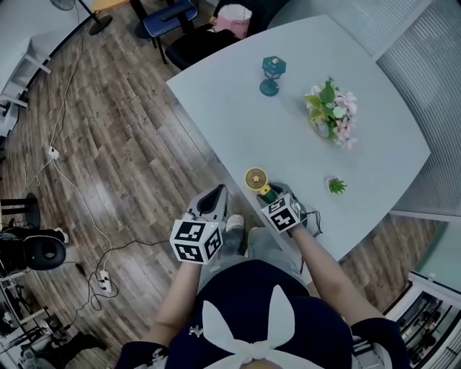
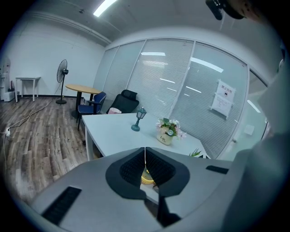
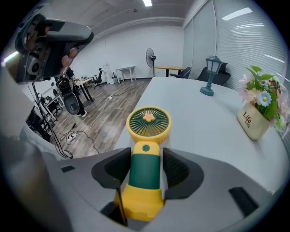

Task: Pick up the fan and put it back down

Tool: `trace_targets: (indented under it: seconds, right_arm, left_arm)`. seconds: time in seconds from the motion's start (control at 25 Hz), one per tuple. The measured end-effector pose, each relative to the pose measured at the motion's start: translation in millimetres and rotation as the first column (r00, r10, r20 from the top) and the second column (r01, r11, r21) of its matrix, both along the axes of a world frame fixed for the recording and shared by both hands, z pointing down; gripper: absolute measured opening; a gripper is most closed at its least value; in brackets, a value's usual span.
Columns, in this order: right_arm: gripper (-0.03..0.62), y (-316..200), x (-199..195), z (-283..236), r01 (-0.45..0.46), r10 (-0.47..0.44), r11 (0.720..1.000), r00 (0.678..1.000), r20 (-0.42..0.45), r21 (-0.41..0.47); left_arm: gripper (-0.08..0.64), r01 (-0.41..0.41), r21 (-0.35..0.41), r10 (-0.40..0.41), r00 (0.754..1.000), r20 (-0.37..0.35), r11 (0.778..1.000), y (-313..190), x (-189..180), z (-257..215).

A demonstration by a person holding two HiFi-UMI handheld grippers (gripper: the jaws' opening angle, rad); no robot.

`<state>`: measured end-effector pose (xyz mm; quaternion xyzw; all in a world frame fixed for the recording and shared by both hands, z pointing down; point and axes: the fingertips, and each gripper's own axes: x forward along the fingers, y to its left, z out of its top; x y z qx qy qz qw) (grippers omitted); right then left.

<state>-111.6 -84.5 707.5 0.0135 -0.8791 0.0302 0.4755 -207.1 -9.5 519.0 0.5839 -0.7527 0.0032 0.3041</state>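
A small yellow and green hand fan (image 1: 256, 179) lies near the front edge of the pale table (image 1: 230, 108), with its round head pointing away from me. In the right gripper view its green handle (image 3: 146, 167) runs between the two pads of my right gripper (image 3: 146, 165), and a thin gap shows on either side, so the jaws stand open around it. In the head view, my right gripper (image 1: 270, 193) sits just behind the fan's head. My left gripper (image 1: 216, 198) hovers off the table's edge to the left, shut with nothing in it (image 2: 145, 167).
A teal lantern (image 1: 272, 75) stands at the back of the table. A flower pot (image 1: 331, 112) stands to the right and a tiny green plant (image 1: 336, 186) sits near the right edge. Chairs (image 1: 169, 18) stand beyond the table, and cables (image 1: 79, 194) trail over the wooden floor.
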Motion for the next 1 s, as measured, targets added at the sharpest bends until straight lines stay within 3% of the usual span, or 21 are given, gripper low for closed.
trace_targets:
  seconds: [0.28,0.8,1.0]
  right_arm:
    - [0.244,-3,5,-14,-0.038,0.037,0.999,0.999,0.012,0.033]
    - [0.23,4,7,-89,-0.162,0.156,0.987,0.969,0.193,0.018]
    - [0.196,5,7,-124,-0.193,0.178,0.981,0.948,0.264,0.034]
  left_arm:
    - [0.023,0.004,0.013,-0.004,1.0,0.019,1.0,12,-1,-8]
    - [0.023,-0.019,0.047,0.016,0.998,0.056,0.999,19,4,-30]
    - [0.023,-0.035,0.061,0.031,0.998,0.063,0.998,19,9,-39]
